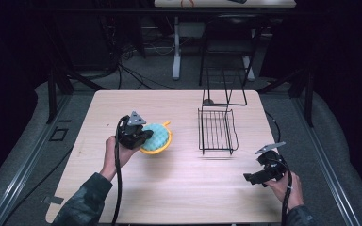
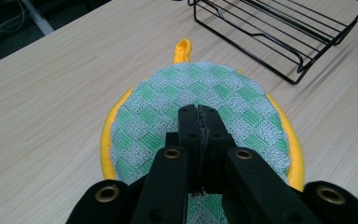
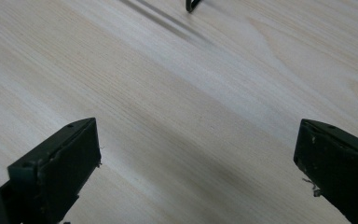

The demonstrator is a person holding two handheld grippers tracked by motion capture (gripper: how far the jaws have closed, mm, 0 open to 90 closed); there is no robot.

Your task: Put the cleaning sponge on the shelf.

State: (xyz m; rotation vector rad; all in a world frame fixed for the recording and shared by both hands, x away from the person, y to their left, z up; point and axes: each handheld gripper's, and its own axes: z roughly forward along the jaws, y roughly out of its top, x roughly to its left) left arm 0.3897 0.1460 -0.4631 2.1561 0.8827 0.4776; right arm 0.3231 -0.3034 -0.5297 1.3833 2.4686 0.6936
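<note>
The pot holder (image 2: 200,88), green-checked with a yellow rim, sits left of the table's (image 1: 179,188) middle, loop toward the far edge. The left gripper (image 2: 200,116) hangs over it, jaws pressed together, apparently on nothing; whether the tips touch the cloth I cannot tell. The right gripper (image 3: 196,158) rests spread wide near the right front corner. The wire rack (image 1: 217,132) stands near the far right. A closed jaw pushed down would likely just drag or bunch the holder.

no readable text, labels, brands, numbers or signs on anything in view
</note>
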